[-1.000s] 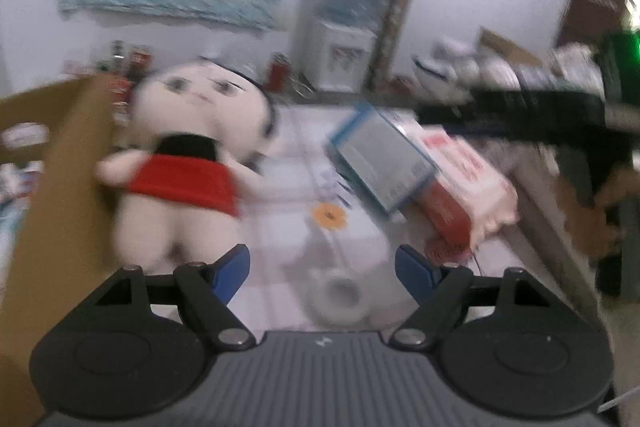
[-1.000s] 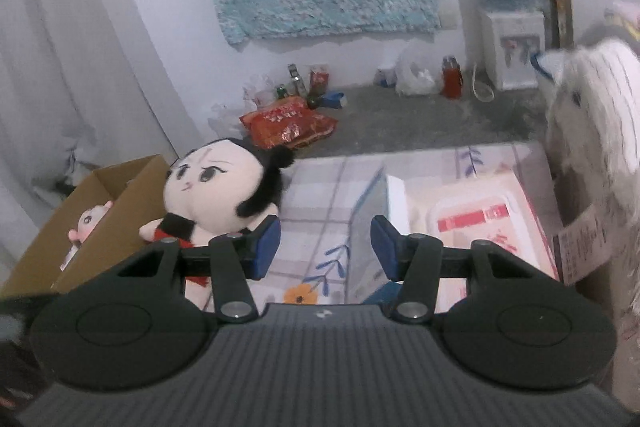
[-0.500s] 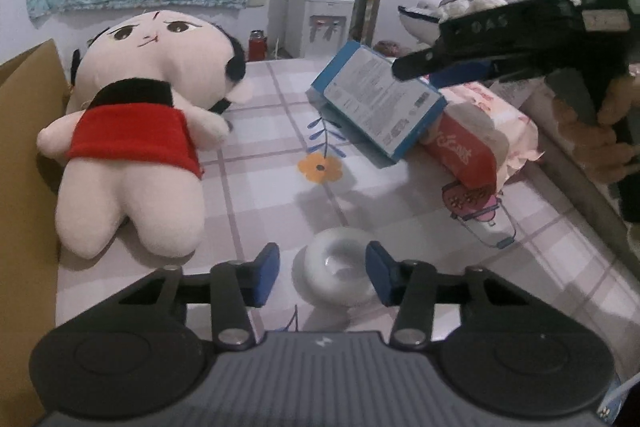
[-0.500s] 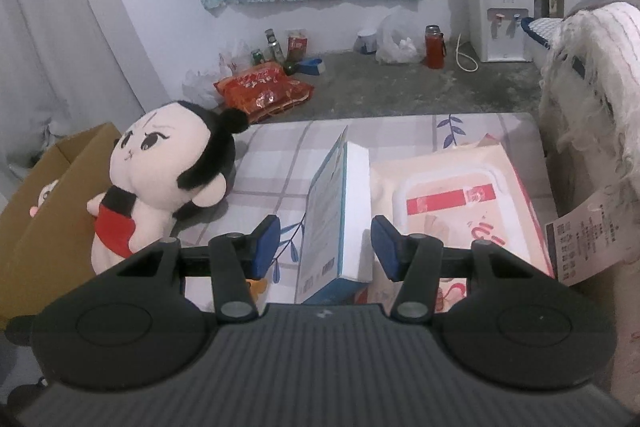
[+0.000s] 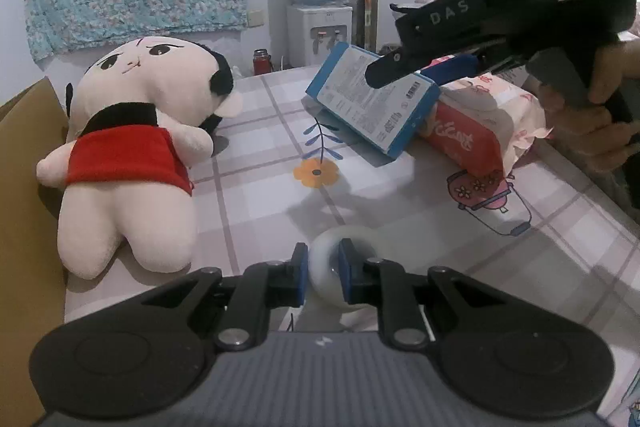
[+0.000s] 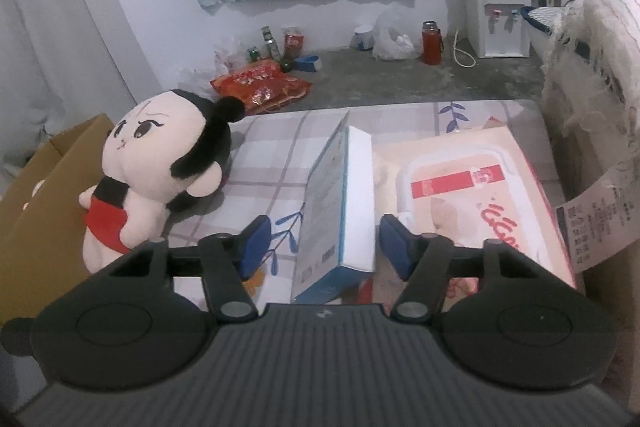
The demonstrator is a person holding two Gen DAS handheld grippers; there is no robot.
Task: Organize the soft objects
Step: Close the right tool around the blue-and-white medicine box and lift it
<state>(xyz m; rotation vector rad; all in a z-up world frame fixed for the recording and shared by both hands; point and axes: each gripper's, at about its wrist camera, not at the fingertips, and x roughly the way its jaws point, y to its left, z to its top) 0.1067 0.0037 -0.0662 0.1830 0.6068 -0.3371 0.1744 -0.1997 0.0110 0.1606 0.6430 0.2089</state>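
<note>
A white ring (image 5: 344, 247) lies on the checked tablecloth (image 5: 260, 195) close in front of me. My left gripper (image 5: 323, 261) is closing, and its blue pads press on the ring's near rim. A plush doll in a red dress (image 5: 132, 147) (image 6: 160, 163) lies at the left. My right gripper (image 6: 324, 245) is opening around a blue-and-white box (image 6: 340, 211) (image 5: 372, 107); the box stands between the jaws and the pads are clear of it. The box leans on a pink wipes pack (image 6: 472, 195) (image 5: 480, 123). A person's hand (image 5: 592, 123) holds the right gripper.
An open cardboard box (image 6: 48, 179) (image 5: 24, 187) stands against the table's left edge, right beside the doll. A fringed white cloth (image 6: 592, 67) hangs at the right. Beyond the table are red snack bags (image 6: 260, 83) on the floor and a water dispenser (image 6: 500, 7).
My left gripper sank toward the table and its jaws went from wide to tight on the white ring. My right gripper dropped to the blue-and-white box, and its jaws widened.
</note>
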